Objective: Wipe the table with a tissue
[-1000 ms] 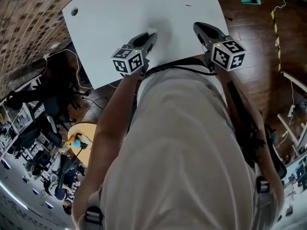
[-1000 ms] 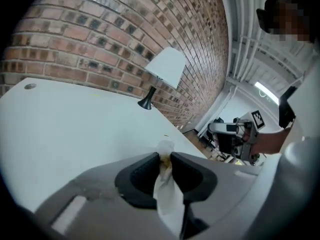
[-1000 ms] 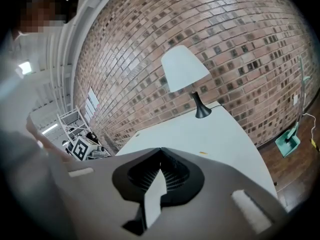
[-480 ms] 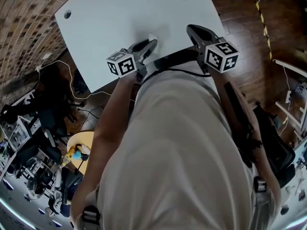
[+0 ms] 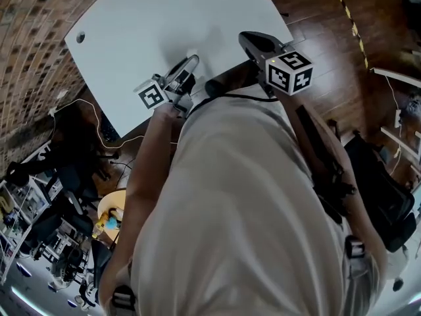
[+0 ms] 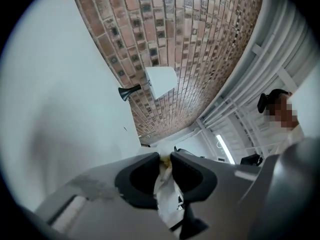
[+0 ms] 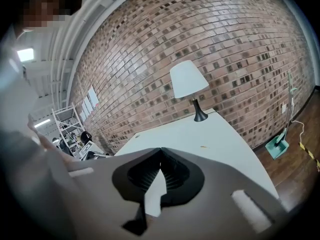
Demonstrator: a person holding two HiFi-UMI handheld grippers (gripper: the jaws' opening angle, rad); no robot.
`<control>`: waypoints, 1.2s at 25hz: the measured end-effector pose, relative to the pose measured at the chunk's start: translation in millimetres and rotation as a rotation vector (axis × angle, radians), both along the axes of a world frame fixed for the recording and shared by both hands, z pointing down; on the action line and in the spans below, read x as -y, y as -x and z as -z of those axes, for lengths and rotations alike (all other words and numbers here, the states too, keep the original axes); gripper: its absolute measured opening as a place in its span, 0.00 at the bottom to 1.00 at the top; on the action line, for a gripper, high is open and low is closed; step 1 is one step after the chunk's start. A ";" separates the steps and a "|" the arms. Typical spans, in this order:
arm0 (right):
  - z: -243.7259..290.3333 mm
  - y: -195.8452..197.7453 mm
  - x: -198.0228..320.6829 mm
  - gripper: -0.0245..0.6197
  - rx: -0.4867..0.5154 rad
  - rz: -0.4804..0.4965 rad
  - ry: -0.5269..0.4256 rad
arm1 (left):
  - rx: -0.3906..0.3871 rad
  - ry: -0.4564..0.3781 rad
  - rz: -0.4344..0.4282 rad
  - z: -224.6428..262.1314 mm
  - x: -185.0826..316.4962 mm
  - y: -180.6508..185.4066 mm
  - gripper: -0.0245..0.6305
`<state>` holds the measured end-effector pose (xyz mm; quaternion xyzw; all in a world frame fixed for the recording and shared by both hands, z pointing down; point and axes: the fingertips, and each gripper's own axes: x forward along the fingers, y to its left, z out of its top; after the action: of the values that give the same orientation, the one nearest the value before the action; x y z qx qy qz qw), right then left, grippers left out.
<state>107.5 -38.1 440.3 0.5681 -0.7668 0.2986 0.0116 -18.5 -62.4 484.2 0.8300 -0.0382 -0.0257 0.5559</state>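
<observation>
In the head view, the person stands at the near edge of the table (image 5: 164, 18) with both grippers out in front. The left gripper (image 5: 191, 62) lies over the near part of the top, rolled onto its side. The right gripper (image 5: 248, 39) hangs at the edge further right, well apart from it. It is probably held aside so the wiping hand has room. White against white, the tissue can hardly be told from the table here, and neither gripper's jaws can be read.

The left gripper view settles that. The left gripper (image 6: 165, 157) pinches the tissue (image 6: 164, 190) between its dark pads. The crumpled sheet fills the gap and trails back toward the camera, with a yellowish spot near the tips. Little sticks out past the tips, likely so the wad stays firm under a wipe. Because of the roll, the table (image 6: 50, 84) stands like a wall at the left and the lamp (image 6: 160, 81) lies sideways. Whether the tissue touches the top I cannot tell.

In the right gripper view, the right gripper (image 7: 160, 151) has its tips pressed together with nothing between them; only bare table (image 7: 200, 139) shows through the gap behind. This view alone shows the lamp (image 7: 189, 81) upright at the far end before the brick wall (image 7: 200, 34).
</observation>
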 end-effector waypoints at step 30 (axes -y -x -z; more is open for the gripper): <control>-41.3 -145.3 98.7 0.05 0.049 0.211 0.075 | 0.806 -0.282 0.086 -73.2 129.4 -133.4 0.16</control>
<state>252.9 -136.8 481.6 0.4759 -0.8107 0.3380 0.0456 114.9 -191.7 557.4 0.8391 -0.2829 0.2727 0.3762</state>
